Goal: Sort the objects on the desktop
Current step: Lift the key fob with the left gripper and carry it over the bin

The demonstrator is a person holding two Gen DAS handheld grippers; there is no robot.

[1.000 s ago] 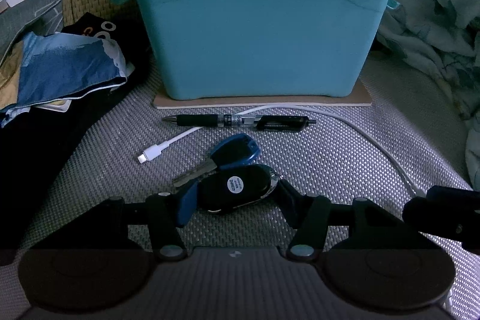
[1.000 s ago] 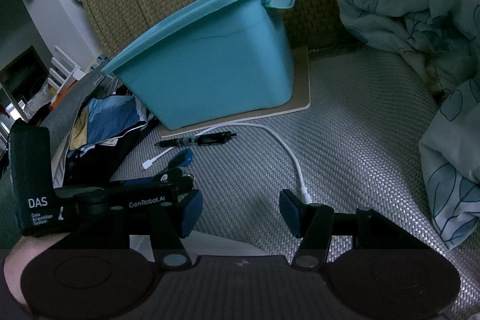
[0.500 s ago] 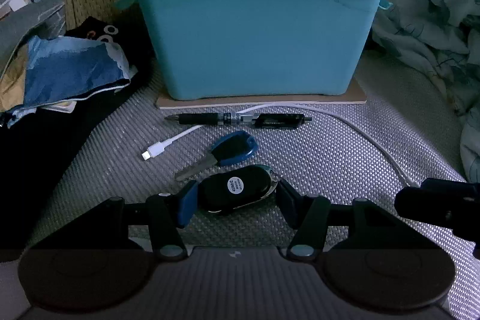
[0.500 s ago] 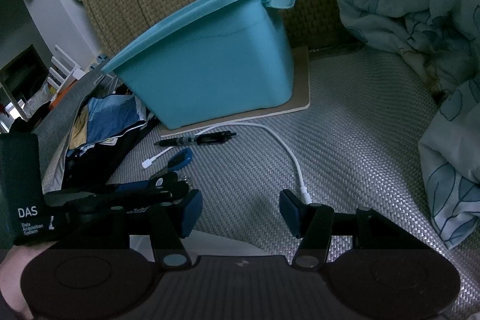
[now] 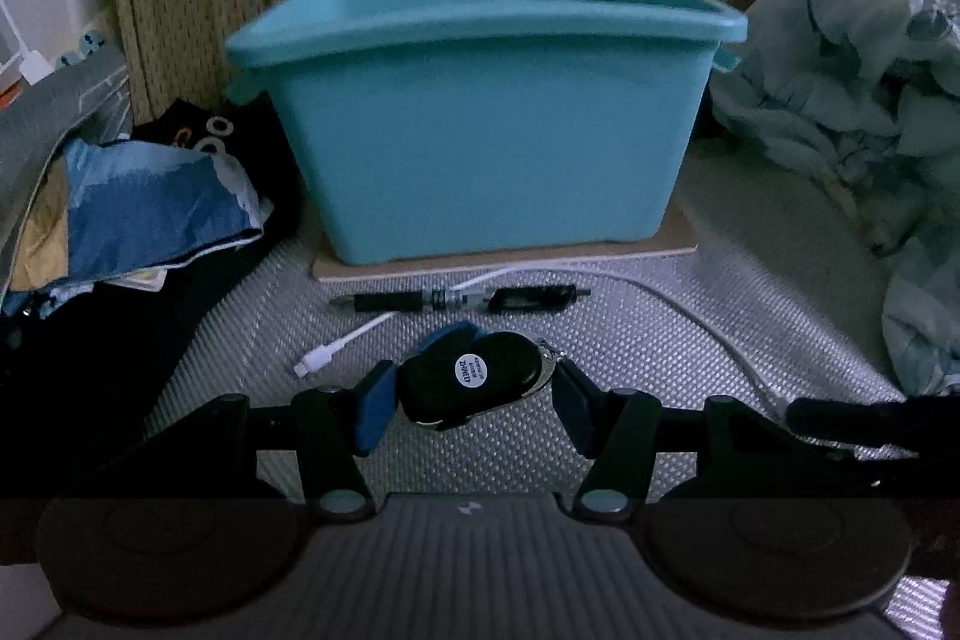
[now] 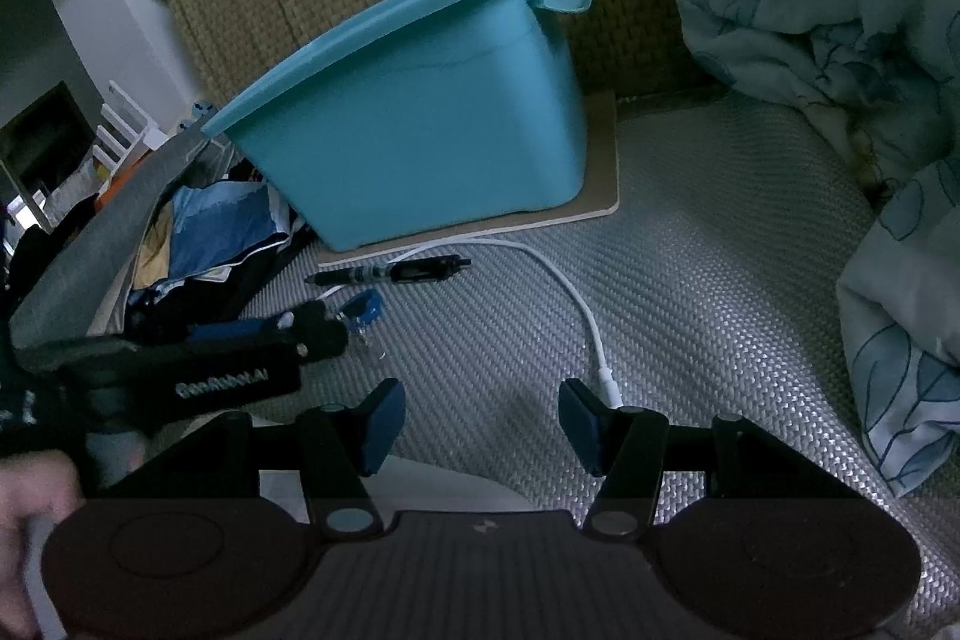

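While the left hand-held gripper [image 5: 474,391] is clamped on the black key fob [image 5: 471,381], the fob sits pinched between the two blue pads, its round white sticker facing the camera and a bit of metal ring poking out at its right end. A blue key head [image 5: 449,334] peeks out just behind the fob, and I can't tell from the left wrist view whether it hangs off the fob or lies on the mat. From the right wrist view the blue key [image 6: 360,307] shows just past the tip of the left tool.

The teal plastic bin [image 5: 486,118] stands on a thin tan board [image 5: 660,250] straight ahead, up against the woven backrest. In front of the board a black pen [image 5: 459,301] lies crosswise on the grey woven mat [image 5: 630,340], and a white charging cable [image 5: 342,346] crosses at the pen's middle, one plug end lying left of the fob, the rest looping off to the right.

The right hand-held gripper [image 6: 480,421] has its fingers spread apart with nothing between them, and the cable's other plug [image 6: 609,382] lies just beside its right pad. A pile of blue and black clothes [image 5: 138,214] sits left of the bin, and a rumpled pale blue blanket [image 5: 852,100] is on the right.
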